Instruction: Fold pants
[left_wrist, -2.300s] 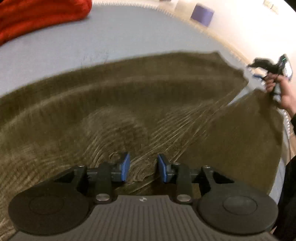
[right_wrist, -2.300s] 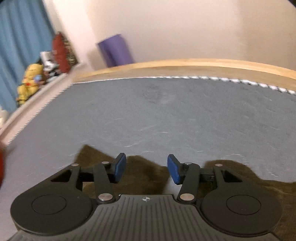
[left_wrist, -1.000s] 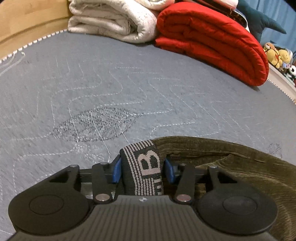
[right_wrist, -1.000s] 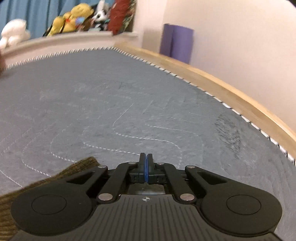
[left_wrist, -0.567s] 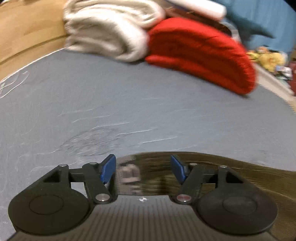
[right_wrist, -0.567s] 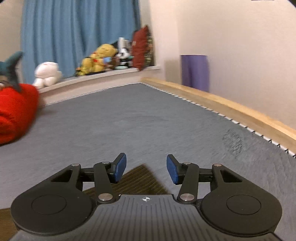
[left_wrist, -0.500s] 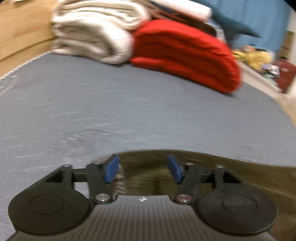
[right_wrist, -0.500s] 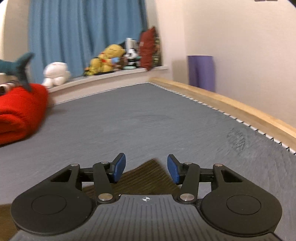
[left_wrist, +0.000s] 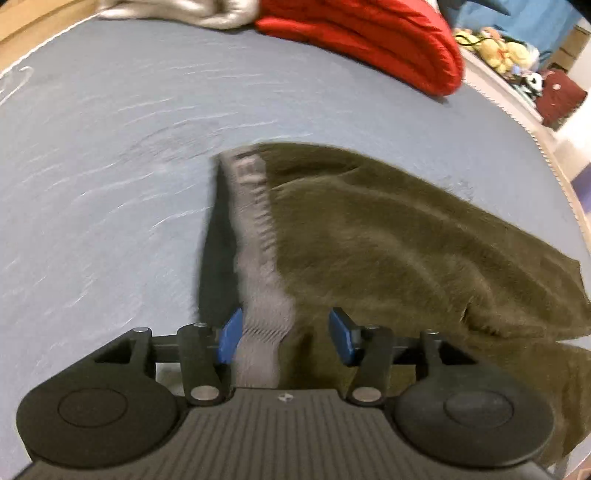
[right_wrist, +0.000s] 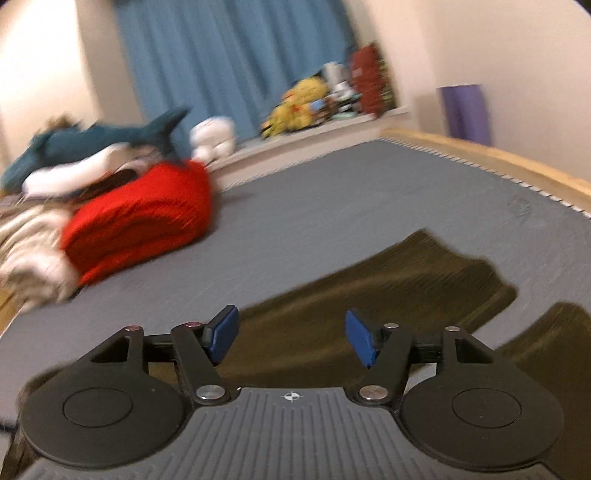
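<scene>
- The olive-brown pants lie spread on the grey bed, already doubled over by the look of it: in the left view an upper layer sits on top of a lower one, with a free edge at the right.
- The grey elastic waistband runs straight away from my left gripper, so on this side the band's long axis lines up with the fingers, not across them.
- Left fingers are spread wide with nothing pinched. The near end of the waistband sits between them, close to the left-hand pad; can't tell if it touches.
- Right gripper is also wide open and empty, hovering above the pants cloth, which stretches ahead and off to the right toward the wooden bed edge.
- My guess for the next fold: the left hand is nearer the waistband, so it takes that end and the right takes the far cloth.
- Further out: a red blanket and a pale one stacked at the head of the bed, plush toys on the sill under the blue curtain.
- Both views are motion-blurred, so fine creases are hard to read.
</scene>
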